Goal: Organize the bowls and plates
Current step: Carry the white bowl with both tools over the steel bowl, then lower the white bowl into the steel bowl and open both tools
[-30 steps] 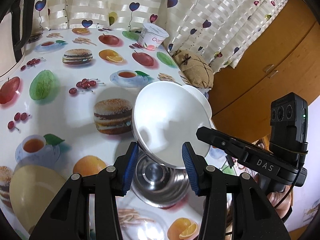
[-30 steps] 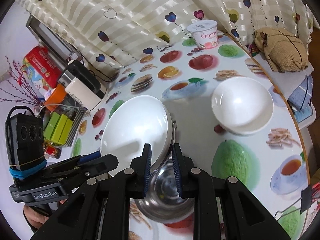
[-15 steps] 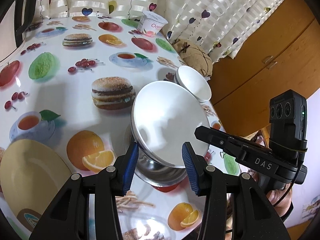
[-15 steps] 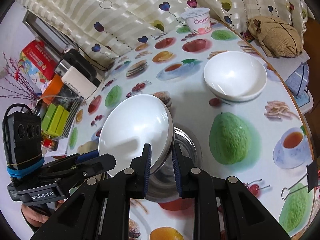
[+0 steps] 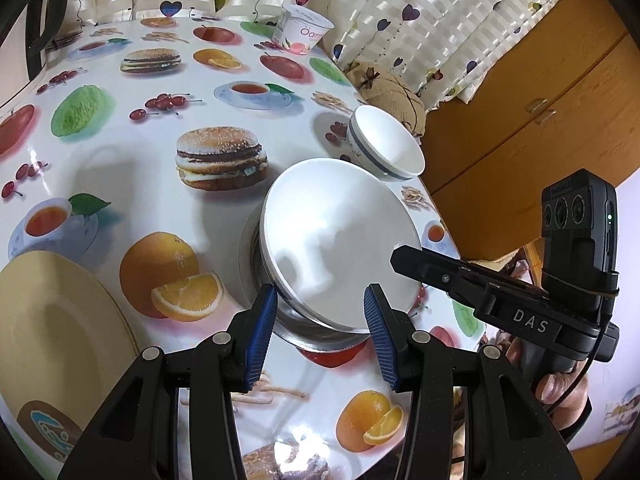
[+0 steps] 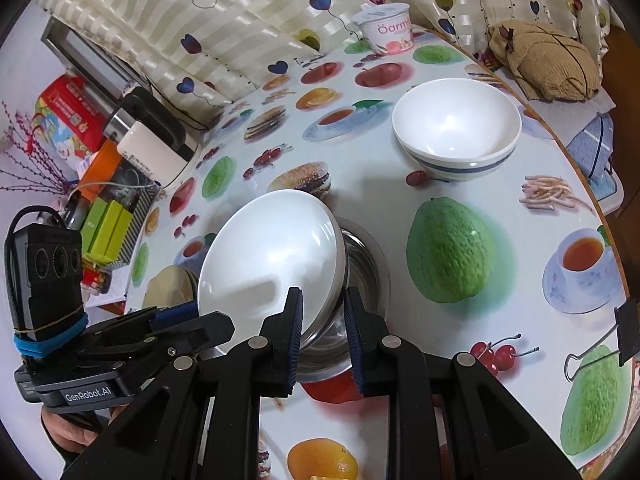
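Fruit, burgers and teacups are printed across the glossy oilcloth table (image 5: 120, 184) that is filling both wrist views, with heart-patterned striped curtains (image 6: 248, 8) hanging behind it. Over the last second the shallow white ceramic bowl (image 5: 340, 240) has been coming down: a moment ago it was hanging tilted above the round stainless-steel bowl (image 6: 366, 268), and now its underside is sitting down into that steel bowl, whose rim is showing only as a crescent around it. The white bowl is still tipped, its far edge higher than the near one, so it does not look fully nested yet.

The right gripper (image 6: 322, 334) is pinching the near rim of the white bowl between its blue pads, jaws drawn close together on the thin edge. The left gripper (image 5: 320, 340) is standing half spread just in front of the same bowl; its pads are flanking the lower edge, and I cannot tell whether they are pressing it or merely bracketing it. Neither jaw setting has changed during the descent.

For the task, this is looking like the stacking step nearly finished: one bowl is going into another. Left to sort are the deeper white bowl with a blue band (image 6: 456, 132), standing well apart toward the far edge, and the pale yellow plate (image 5: 52, 332) at the near left. Releasing while the bowl is still tilted could let it slide or clatter, so levelling it first seems wise.
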The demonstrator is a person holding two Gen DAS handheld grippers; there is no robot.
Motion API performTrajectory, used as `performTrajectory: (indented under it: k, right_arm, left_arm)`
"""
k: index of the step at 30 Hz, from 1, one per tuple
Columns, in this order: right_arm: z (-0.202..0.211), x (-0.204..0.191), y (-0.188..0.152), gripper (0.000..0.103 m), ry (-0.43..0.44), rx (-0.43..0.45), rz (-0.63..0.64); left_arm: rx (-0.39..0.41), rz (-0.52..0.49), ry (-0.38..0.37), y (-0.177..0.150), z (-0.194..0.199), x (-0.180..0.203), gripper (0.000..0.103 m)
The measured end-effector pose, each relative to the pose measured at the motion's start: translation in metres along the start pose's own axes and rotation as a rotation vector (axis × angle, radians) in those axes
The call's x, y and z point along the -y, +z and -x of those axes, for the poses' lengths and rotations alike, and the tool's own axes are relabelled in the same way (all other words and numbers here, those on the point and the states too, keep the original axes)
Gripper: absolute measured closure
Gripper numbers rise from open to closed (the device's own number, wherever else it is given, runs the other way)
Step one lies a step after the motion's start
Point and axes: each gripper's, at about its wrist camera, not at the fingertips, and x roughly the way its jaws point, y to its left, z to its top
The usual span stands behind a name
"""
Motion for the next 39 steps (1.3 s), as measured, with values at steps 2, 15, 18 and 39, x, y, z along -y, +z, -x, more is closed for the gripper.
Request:
performTrajectory:
  k: [2, 15, 18, 39]
  right_arm:
    - [-0.001, 0.001, -0.001, 0.082, -0.002, -0.003, 0.0]
    - [-0.01, 0.008, -0.005, 0.082, 0.003, -0.023, -0.007]
    - [-0.012, 0.011, -0.006, 0.082, 0.003, -0.026, -0.01]
    - [-0.013, 0.012, -0.004, 0.081, 0.009, -0.025, -0.012]
  left_arm:
    - [-0.006, 0.001, 0.001, -0.001, -0.002, 0.0, 0.057]
    - [-0.022, -0.002, -0.005, -0.004, -0.011, -0.003, 0.057]
    - [-0.025, -0.005, -0.011, -0.003, -0.011, -0.002, 0.057]
    - [-0.049, -0.019, -0.02, 0.002, -0.017, -0.004, 0.057]
